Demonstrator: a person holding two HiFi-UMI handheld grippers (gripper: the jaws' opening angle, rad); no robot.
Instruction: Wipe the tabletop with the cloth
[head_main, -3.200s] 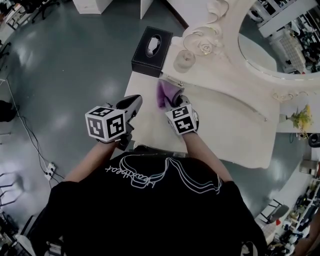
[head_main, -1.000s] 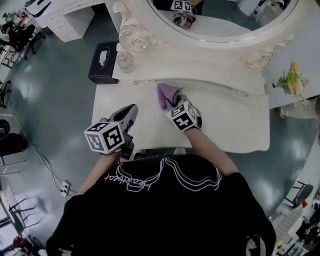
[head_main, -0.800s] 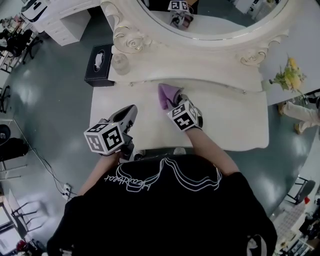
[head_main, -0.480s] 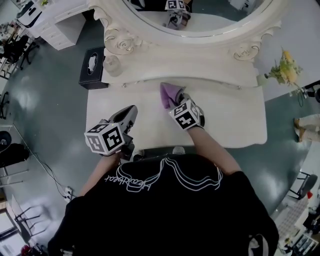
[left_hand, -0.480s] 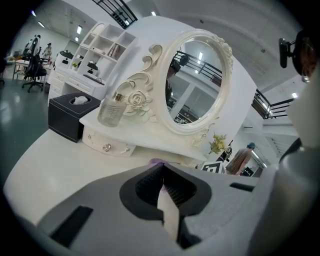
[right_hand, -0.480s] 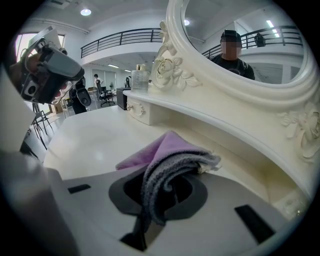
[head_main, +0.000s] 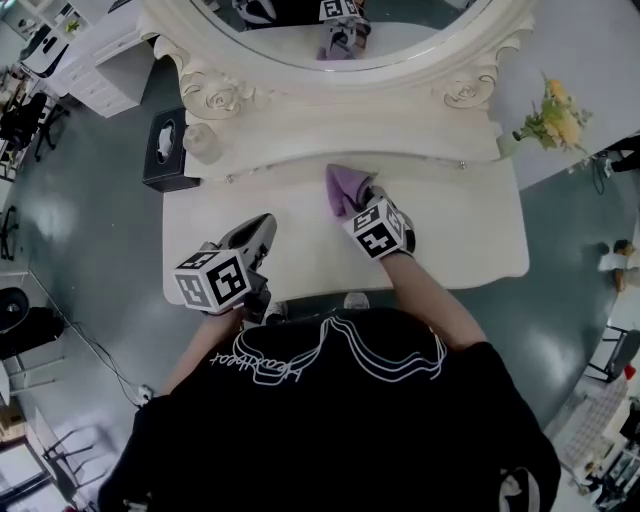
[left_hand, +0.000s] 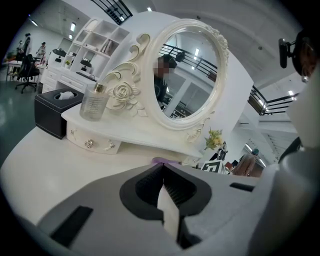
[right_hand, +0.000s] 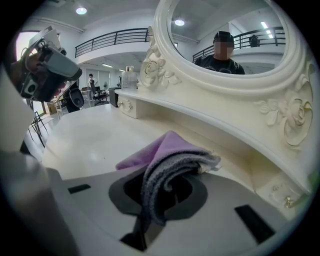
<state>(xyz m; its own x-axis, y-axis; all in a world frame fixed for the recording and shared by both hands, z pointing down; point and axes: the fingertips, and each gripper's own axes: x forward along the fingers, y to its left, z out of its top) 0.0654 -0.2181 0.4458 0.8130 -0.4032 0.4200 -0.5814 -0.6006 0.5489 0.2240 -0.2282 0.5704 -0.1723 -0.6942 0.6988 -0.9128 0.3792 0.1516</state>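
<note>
now right gripper (right_hand: 165, 200) clamps purple cloth (head_main: 345, 188) on tabletop (head_main: 460, 235).

left gripper (left_hand: 162, 175): jaws closed together, nothing between them, over a white bench (left_hand: 60, 165). a sliver of purple cloth (left_hand: 165, 161) shows just past the jaw tips. behind it, an oval mirror (left_hand: 187, 75) in a carved white frame. a glass bottle (left_hand: 94, 102) stands on the raised shelf to the left. a black tissue box (left_hand: 52, 112) sits beside the shelf end. small yellow flowers (left_hand: 214, 140) far right.

Purple cloth (head_main: 345, 188) — grey underside, cream tabletop (head_main: 450, 230), black tissue box (head_main: 160, 155)
</note>
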